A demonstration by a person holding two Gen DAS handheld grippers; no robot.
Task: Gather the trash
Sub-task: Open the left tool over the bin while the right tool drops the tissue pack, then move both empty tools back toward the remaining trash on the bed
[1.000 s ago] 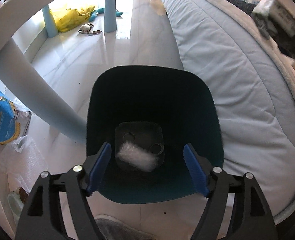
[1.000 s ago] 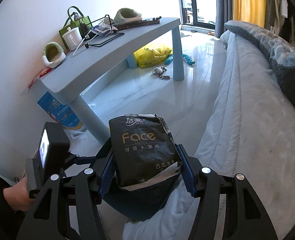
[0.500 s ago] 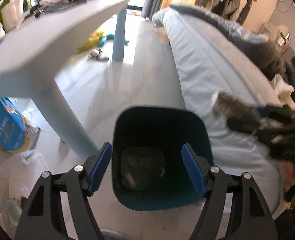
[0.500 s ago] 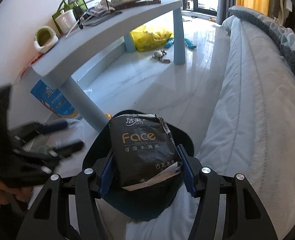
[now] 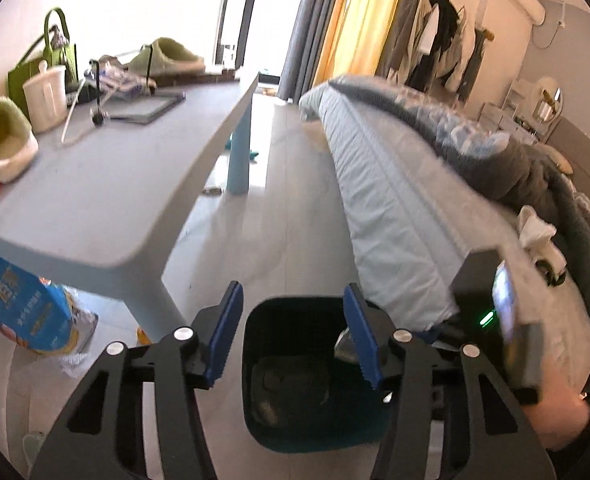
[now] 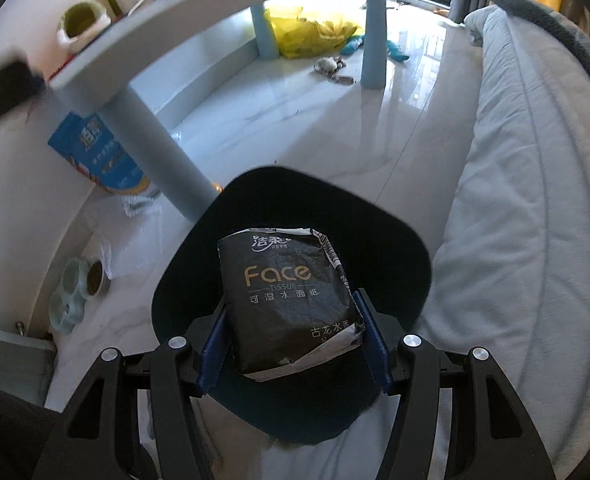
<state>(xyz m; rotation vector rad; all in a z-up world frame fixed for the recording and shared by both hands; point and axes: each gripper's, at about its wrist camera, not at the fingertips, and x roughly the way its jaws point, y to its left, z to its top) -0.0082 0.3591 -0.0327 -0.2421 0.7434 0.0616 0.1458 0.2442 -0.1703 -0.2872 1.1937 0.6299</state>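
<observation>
— What's the room like?
— Glossy white tiled floor (image 6: 295, 120), with a pale blue table (image 5: 107, 200) along the wall and a bed (image 5: 395, 208) in a light blue quilt opposite.
— And the light?
— Daylight through a tall window (image 5: 231, 12), with grey and yellow curtains (image 5: 347, 16) beside it.

Grip: my right gripper (image 6: 293, 340) clamps the black tissue pack (image 6: 287, 300).
Below me: dark bin (image 6: 375, 240), mouth open.
</observation>
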